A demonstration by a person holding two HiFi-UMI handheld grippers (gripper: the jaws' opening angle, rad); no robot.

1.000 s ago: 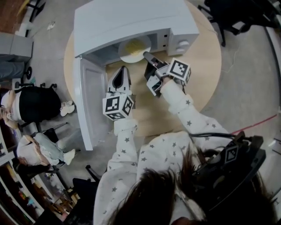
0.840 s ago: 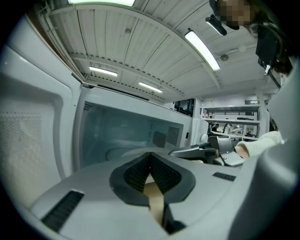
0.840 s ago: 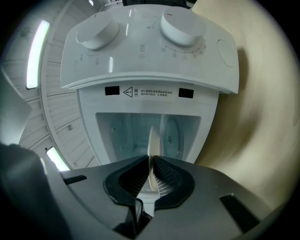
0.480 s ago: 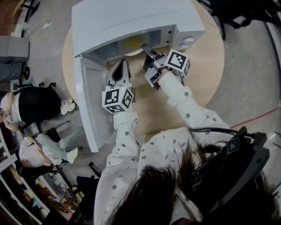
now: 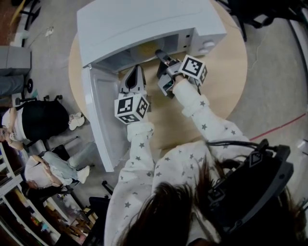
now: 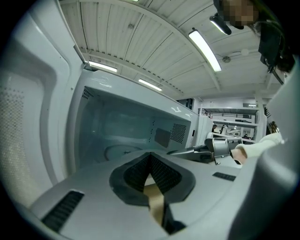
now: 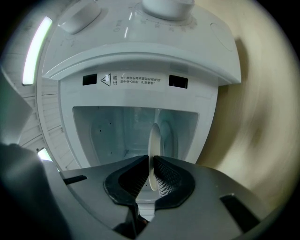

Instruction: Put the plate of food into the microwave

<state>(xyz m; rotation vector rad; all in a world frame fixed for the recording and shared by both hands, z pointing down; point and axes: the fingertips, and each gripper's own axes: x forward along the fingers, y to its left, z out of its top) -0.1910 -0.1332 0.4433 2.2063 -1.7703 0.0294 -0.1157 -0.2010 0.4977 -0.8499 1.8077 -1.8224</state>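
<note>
A white microwave (image 5: pixel 139 24) stands on the round wooden table (image 5: pixel 221 72) with its door (image 5: pixel 101 110) swung open to the left. The plate of yellow food (image 5: pixel 144 48) sits mostly inside the cavity, under the microwave's top. My right gripper (image 5: pixel 160 54) reaches into the opening, shut on the plate's rim. In the right gripper view the plate (image 7: pixel 153 140) shows edge-on between the right gripper (image 7: pixel 151 159) pads. My left gripper (image 5: pixel 134 72) hovers at the opening beside the door, shut and empty. The left gripper view shows the left gripper (image 6: pixel 150 157) facing the glass turntable (image 6: pixel 119 151).
The microwave's control knobs (image 5: pixel 207 45) are to the right of the opening. People (image 5: pixel 33 115) sit on the floor side at the left. Black chairs (image 5: pixel 260 14) stand at the top right. A red cable (image 5: pixel 279 127) lies on the floor.
My right gripper has pushed the plate deeper into the microwave, so less of it shows. The left gripper has edged a little closer to the opening.
</note>
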